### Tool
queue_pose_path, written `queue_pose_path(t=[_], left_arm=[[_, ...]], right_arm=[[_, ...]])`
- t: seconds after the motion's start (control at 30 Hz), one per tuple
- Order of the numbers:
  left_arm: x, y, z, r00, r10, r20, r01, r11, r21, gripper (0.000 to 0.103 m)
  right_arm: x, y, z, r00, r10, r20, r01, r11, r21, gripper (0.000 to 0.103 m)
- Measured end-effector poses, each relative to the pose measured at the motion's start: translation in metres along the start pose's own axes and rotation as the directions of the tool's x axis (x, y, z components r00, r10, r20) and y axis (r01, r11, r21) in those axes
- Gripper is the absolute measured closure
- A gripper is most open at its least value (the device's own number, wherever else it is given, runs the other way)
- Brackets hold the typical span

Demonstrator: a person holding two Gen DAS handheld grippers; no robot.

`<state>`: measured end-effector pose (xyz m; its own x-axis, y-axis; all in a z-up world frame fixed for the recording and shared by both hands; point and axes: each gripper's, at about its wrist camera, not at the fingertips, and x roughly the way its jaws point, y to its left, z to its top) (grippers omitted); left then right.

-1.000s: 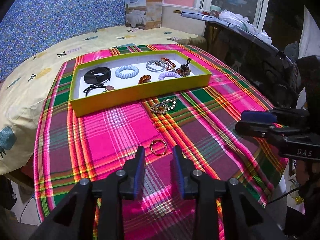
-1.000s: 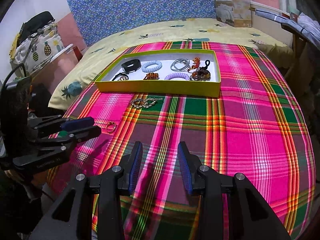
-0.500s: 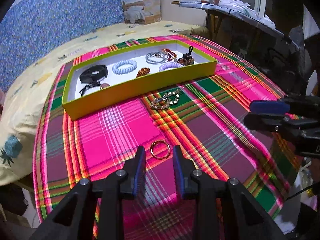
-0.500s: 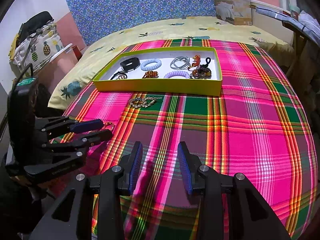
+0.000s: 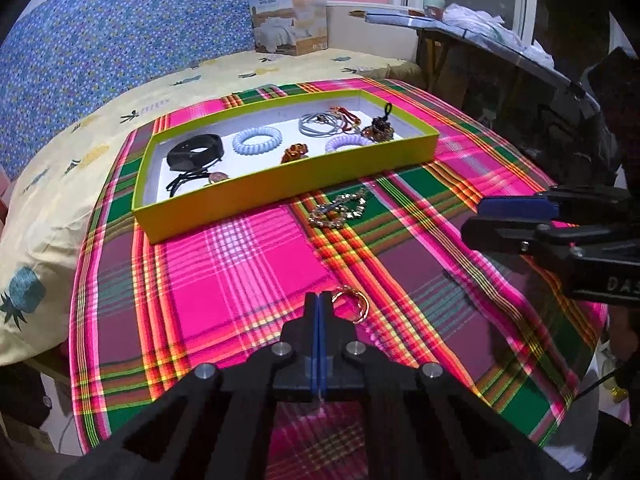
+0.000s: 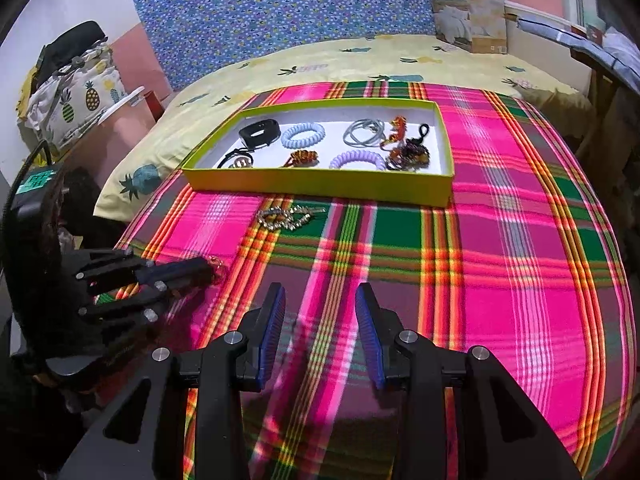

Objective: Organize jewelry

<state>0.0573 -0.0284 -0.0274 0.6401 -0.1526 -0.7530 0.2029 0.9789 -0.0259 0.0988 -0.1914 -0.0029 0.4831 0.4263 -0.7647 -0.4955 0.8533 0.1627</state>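
— Jaws on the left gripper (image 5: 319, 301) just snapped fully closed; the gold ring (image 5: 351, 308) lies right beside them, lower centre, apparently missed
— Right gripper (image 6: 320, 298) hangs parted, empty; regrasp likely

The bed (image 6: 360, 60), covered with a yellow pineapple-print sheet, carries a pink-and-green plaid cloth (image 6: 500, 240), on which rest a yellow-green tray (image 6: 320, 186), a rhinestone bracelet (image 6: 286, 218) just beside its near wall, and a gold ring (image 5: 352, 306).
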Motion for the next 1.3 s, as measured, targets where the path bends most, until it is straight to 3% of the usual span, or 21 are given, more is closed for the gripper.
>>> queue_pose_path(t=[0.43, 0.63, 0.83, 0.97, 1.13, 1.3], left_arm=[[-0.007, 0.025, 0.002, 0.999, -0.026, 0.023, 0.028, 0.997, -0.077, 0.103], [-0.009, 0.035, 0.000, 1.000, -0.015, 0.024, 0.017, 0.994, -0.104, 0.103], [-0.012, 0.040, 0.000, 0.999, -0.011, 0.035, 0.015, 0.993, -0.117, 0.103], [-0.012, 0.041, 0.000, 0.999, -0.016, 0.037, 0.020, 0.992, -0.123, 0.103], [-0.016, 0.041, -0.002, 0.999, -0.021, 0.041, 0.026, 0.992, -0.127, 0.103], [-0.020, 0.042, -0.002, 0.999, -0.024, 0.047, 0.030, 0.991, -0.127, 0.102]], right_arm=[[0.047, -0.015, 0.042, 0.998, 0.058, -0.013, -0.059, 0.998, -0.018, 0.066], [0.064, -0.013, 0.057, 0.988, 0.153, -0.026, -0.154, 0.986, -0.066, 0.066], [0.063, 0.008, 0.046, 0.968, 0.222, -0.113, -0.239, 0.957, -0.165, 0.066], [0.055, 0.022, 0.040, 0.970, 0.212, -0.115, -0.236, 0.936, -0.261, 0.066], [0.053, 0.024, 0.049, 0.992, 0.116, -0.044, -0.124, 0.928, -0.351, 0.066], [0.073, 0.018, 0.054, 0.990, 0.108, -0.087, -0.133, 0.917, -0.377, 0.066]])
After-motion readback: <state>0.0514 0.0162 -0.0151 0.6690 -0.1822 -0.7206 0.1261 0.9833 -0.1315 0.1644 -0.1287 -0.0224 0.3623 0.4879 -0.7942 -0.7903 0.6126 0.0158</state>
